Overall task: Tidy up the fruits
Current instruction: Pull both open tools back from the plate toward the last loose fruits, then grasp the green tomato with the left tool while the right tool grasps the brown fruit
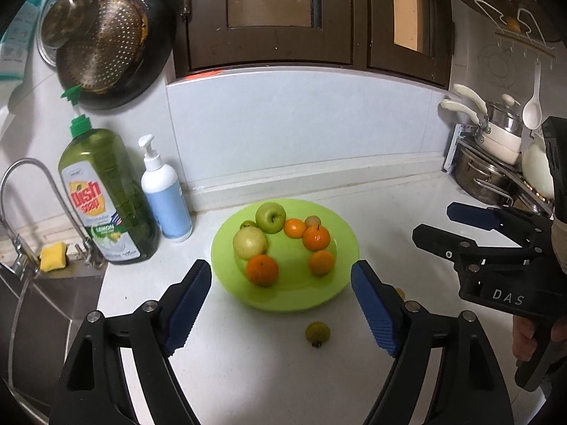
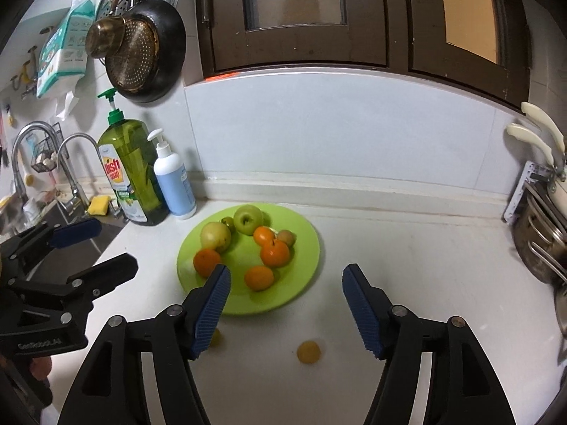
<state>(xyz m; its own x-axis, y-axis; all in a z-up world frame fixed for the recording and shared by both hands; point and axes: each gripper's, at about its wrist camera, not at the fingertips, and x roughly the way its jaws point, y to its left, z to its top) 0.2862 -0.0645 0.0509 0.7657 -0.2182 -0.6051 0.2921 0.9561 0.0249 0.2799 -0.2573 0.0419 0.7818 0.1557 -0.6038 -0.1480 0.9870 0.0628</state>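
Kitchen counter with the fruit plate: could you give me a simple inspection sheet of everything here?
Surface: white counter, sink at the left.
Job's things: green plate holding a green apple, a pale yellowish fruit, four oranges and two small fruits; two small yellow fruits lie loose on the counter in front of the plate.
Clutter: dish soap bottle, white pump bottle, yellow sponge.
Grippers: left gripper open, empty; right gripper open, empty.
Cables: nothing seen.
Surroundings: hanging pans, brown-framed window, pot rack.

White counter [image 1: 269, 372]: green plate [image 1: 340, 283], two small fruits [image 2: 309, 352], bottles [image 1: 106, 198].
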